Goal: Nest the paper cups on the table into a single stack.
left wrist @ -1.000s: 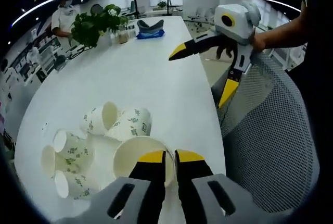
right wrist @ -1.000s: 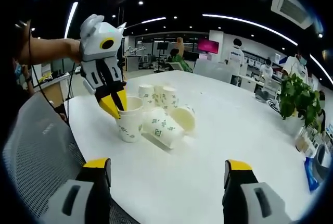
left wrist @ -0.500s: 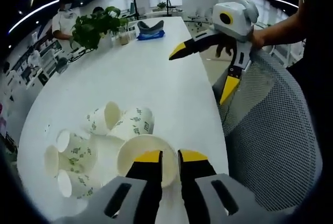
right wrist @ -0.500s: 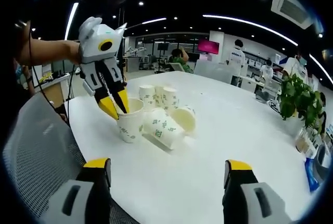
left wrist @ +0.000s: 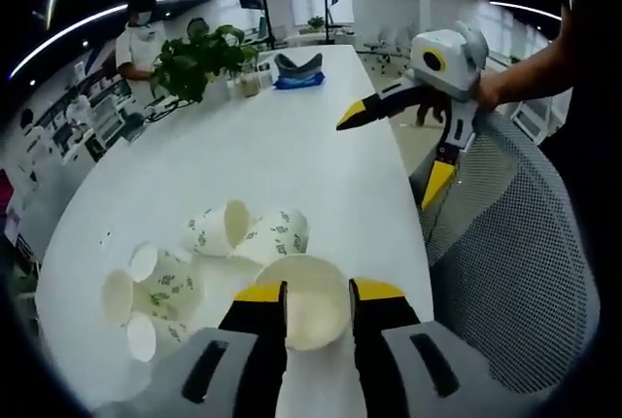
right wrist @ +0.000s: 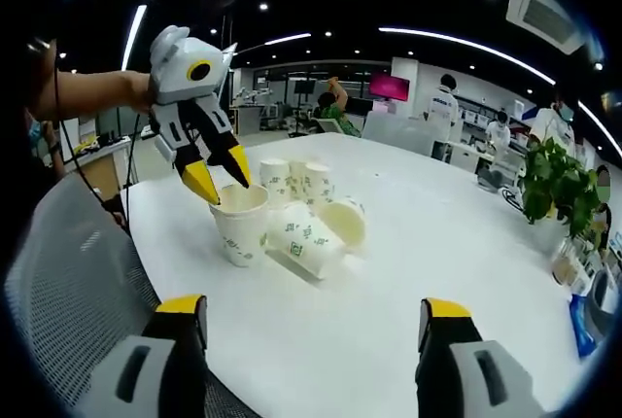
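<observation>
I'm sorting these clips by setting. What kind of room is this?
Probably an open-plan office: a long white table with a mesh chair beside it, desks with monitors behind, and a potted plant.

Left gripper view: close above the upright paper cup (left wrist: 303,301), looking down along the counter (left wrist: 282,160) toward the plant (left wrist: 199,53). Right gripper view: farther back at the counter (right wrist: 408,272) edge, facing across it toward the cups. Both views share the cup cluster (right wrist: 296,214), counter and mesh chair (right wrist: 68,282); each view sees the other hand-held gripper.
</observation>
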Motion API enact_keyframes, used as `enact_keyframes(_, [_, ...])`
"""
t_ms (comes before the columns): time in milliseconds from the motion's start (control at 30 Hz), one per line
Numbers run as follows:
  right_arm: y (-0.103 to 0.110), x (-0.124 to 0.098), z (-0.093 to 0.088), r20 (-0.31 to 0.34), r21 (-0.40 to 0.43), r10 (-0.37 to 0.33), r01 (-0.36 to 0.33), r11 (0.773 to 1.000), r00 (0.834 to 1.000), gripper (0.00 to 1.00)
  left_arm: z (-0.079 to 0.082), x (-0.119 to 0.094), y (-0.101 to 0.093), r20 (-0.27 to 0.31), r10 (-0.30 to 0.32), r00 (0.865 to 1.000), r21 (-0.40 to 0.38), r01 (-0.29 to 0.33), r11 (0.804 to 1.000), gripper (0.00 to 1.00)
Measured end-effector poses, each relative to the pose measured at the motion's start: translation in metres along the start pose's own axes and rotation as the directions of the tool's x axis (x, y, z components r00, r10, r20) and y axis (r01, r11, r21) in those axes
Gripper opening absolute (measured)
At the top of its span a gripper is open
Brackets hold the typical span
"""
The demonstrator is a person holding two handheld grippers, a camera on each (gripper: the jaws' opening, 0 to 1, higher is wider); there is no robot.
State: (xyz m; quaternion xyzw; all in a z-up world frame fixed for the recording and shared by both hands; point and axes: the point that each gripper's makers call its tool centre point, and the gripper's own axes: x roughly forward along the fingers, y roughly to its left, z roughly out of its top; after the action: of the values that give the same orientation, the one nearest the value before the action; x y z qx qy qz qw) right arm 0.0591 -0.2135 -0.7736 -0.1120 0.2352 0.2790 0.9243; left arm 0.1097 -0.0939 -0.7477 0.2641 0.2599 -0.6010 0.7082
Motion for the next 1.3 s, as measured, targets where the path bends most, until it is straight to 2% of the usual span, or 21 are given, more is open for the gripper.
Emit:
enact_keyframes(300, [-0.001, 0.0, -0.001, -0.004, -0.003, 0.0, 0.0, 1.0, 1.0, 0.91, 0.006, 0.001, 0.021, 0.028, 0.025, 0.999, -0.04, -0.024, 0.999, 0.27])
enact_keyframes(600, [0.0, 0.001, -0.002, -0.007, -0.005, 0.0, 0.0, 1.0, 1.0, 0.91, 0.012, 0.008, 0.047, 0.073, 0.033, 0.997, -0.12, -0.024, 0.993, 0.25])
enact_keyframes(867, [-0.004, 0.001, -0.004, -0.005, -0.003, -0.006, 0.006, 1.0, 1.0, 0.91, 0.015, 0.018, 0.055, 0.079, 0.029, 0.996, -0.181, -0.015, 0.983, 0.23])
enact_keyframes(1067, [-0.003, 0.001, -0.004, -0.007, -0.001, -0.006, 0.006, 1.0, 1.0, 0.91, 0.014, 0.025, 0.058, 0.07, 0.02, 0.997, -0.255, -0.002, 0.967, 0.22])
enact_keyframes(1300, [-0.004, 0.001, -0.005, -0.01, -0.001, -0.007, 0.007, 1.0, 1.0, 0.9, 0.01, 0.036, 0.064, 0.048, 0.002, 0.999, -0.366, 0.016, 0.931, 0.21])
